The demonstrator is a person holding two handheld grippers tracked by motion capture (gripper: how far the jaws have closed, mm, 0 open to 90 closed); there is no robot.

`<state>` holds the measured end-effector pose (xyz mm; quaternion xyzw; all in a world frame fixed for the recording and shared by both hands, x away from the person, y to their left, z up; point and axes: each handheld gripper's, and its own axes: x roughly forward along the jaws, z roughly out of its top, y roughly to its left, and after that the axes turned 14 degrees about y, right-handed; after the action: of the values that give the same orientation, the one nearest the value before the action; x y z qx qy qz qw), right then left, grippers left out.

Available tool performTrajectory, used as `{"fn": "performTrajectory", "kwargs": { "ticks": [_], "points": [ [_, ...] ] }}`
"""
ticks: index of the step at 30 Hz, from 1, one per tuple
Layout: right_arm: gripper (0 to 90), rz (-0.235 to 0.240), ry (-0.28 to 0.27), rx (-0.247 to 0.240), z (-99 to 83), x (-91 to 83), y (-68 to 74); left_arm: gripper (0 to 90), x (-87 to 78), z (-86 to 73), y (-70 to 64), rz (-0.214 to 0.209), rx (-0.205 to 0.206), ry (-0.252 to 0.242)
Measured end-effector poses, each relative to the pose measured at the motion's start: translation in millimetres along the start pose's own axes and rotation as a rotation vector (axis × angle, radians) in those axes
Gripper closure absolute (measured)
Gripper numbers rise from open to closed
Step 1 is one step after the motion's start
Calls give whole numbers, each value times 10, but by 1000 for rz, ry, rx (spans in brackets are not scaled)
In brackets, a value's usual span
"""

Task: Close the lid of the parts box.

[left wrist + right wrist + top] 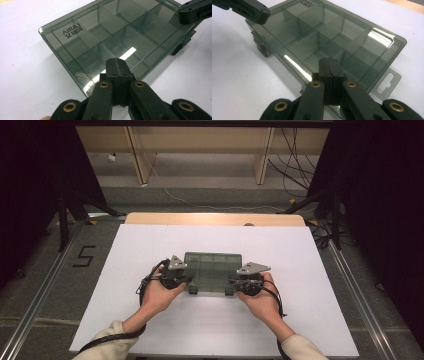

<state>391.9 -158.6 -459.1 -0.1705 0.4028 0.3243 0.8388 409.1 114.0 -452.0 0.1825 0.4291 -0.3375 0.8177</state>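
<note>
Both hands hold grippers at the near edge of a smoky compartment box [213, 271]. Left gripper [117, 65] and right gripper [329, 65] each have jaws pressed together, tips over the lid.

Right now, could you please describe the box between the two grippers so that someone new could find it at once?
On the white table top, look near the middle, just ahead of the person's two hands. There lies a flat, smoky-grey see-through organiser box with its lid down, between the left gripper and the right gripper. Its inner dividers, the AIRAJ lettering on the lid and the hang tab set it apart.
</note>
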Motion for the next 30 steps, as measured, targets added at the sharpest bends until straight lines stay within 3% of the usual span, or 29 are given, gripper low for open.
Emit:
{"fn": "performTrajectory", "kwargs": {
  "ticks": [1, 2, 5, 6, 8, 12, 14, 18, 19, 20, 23, 25, 30],
  "points": [
    [900, 2, 0, 10, -1, -2, 14, 895, 9, -11, -28, -17, -31, -12],
    [900, 0, -1, 4, -6, 0, 17, 894, -4, -17, -16, -20, -9, 8],
    [897, -4, -11, 10, -17, -2, 16, 850, -7, -29, -19, -3, -14, -10],
    [862, 2, -13, 17, -21, -11, 21, 815, -14, -38, -8, -6, 4, -12],
    [802, 6, -32, 20, -34, -34, 23, 719, -49, -67, -37, -11, -12, -64],
    [657, 12, -104, -3, -62, -147, -4, 444, -178, -108, -57, 10, 32, -127],
    [576, 19, -146, 3, -83, -214, -16, 278, -256, -127, -66, 9, 35, -142],
    [404, 48, -186, 9, -145, -329, -22, 98, -327, -185, -95, 3, 24, -185],
    [364, 69, -221, 14, -162, -339, -17, 50, -367, -246, -107, 3, 21, -193],
    [327, 52, -217, 9, -187, -389, -17, 8, -386, -280, -108, 11, 23, -192],
    [269, 56, -248, 9, -255, -474, -16, 0, -415, -350, -113, 2, 15, -217],
    [241, 50, -251, 13, -309, -525, -15, 0, -471, -408, -101, 24, 34, -208],
    [227, 56, -270, 22, -426, -584, 8, 0, -566, -508, -104, 8, 10, -237]
  ]
}}
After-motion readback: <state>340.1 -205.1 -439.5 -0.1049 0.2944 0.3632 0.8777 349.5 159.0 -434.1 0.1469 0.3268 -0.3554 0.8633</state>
